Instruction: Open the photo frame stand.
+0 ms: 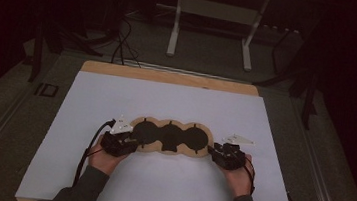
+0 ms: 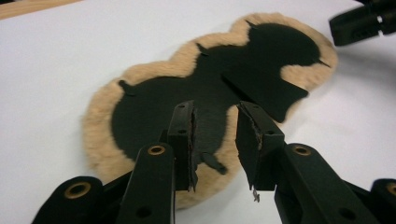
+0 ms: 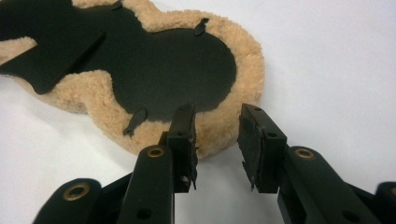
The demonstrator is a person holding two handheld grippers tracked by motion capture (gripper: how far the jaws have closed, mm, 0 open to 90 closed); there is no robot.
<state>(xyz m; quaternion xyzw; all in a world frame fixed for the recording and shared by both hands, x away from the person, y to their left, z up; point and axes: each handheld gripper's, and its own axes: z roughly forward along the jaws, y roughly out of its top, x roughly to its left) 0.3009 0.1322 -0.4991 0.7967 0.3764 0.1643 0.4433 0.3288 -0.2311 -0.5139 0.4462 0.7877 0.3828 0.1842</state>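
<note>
One fleece-edged black pad with three round lobes is lying flat near the middle of the white surface, between two grippers. The left gripper is hovering at the pad's left end, its fingers standing partly apart over the edge with nothing clamped. The right gripper is sitting at the right end, fingers likewise partly apart and empty. The surrounding room is lying in darkness; a white frame is hard to make out.
</note>
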